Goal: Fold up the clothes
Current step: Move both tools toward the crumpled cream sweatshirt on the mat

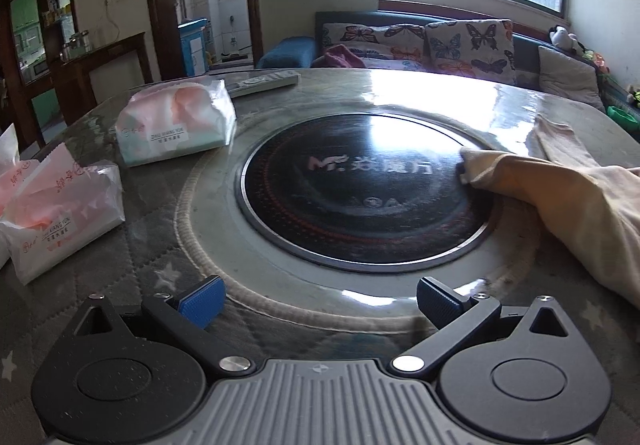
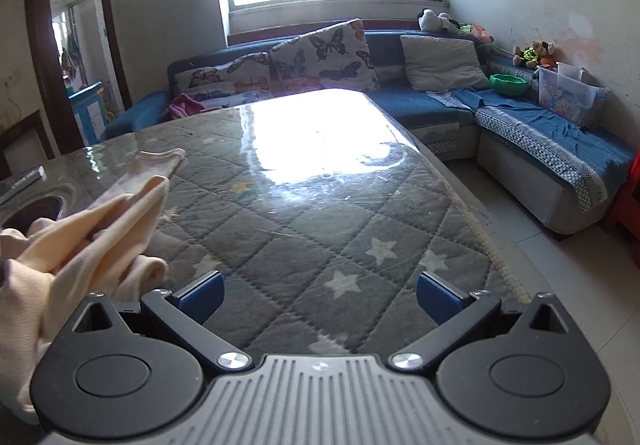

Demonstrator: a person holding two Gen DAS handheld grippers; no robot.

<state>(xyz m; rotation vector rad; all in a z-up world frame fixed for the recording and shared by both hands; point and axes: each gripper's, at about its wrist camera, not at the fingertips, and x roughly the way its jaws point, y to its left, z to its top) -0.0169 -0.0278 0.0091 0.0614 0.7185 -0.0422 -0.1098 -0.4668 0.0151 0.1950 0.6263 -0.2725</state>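
Note:
A cream-coloured garment (image 1: 576, 205) lies crumpled on the table at the right of the left wrist view, its tip over the edge of the black round cooktop (image 1: 360, 189). It also shows at the left of the right wrist view (image 2: 88, 241). My left gripper (image 1: 320, 303) is open and empty, above the table in front of the cooktop, to the left of the garment. My right gripper (image 2: 320, 299) is open and empty over the grey star-patterned quilted table cover (image 2: 320, 229), to the right of the garment.
Two tissue packs (image 1: 176, 121) (image 1: 60, 205) and a remote control (image 1: 264, 79) lie at the left of the table. A blue corner sofa (image 2: 520, 113) with butterfly cushions (image 2: 320, 57) stands behind the table. The table's right edge (image 2: 500, 245) drops to a tiled floor.

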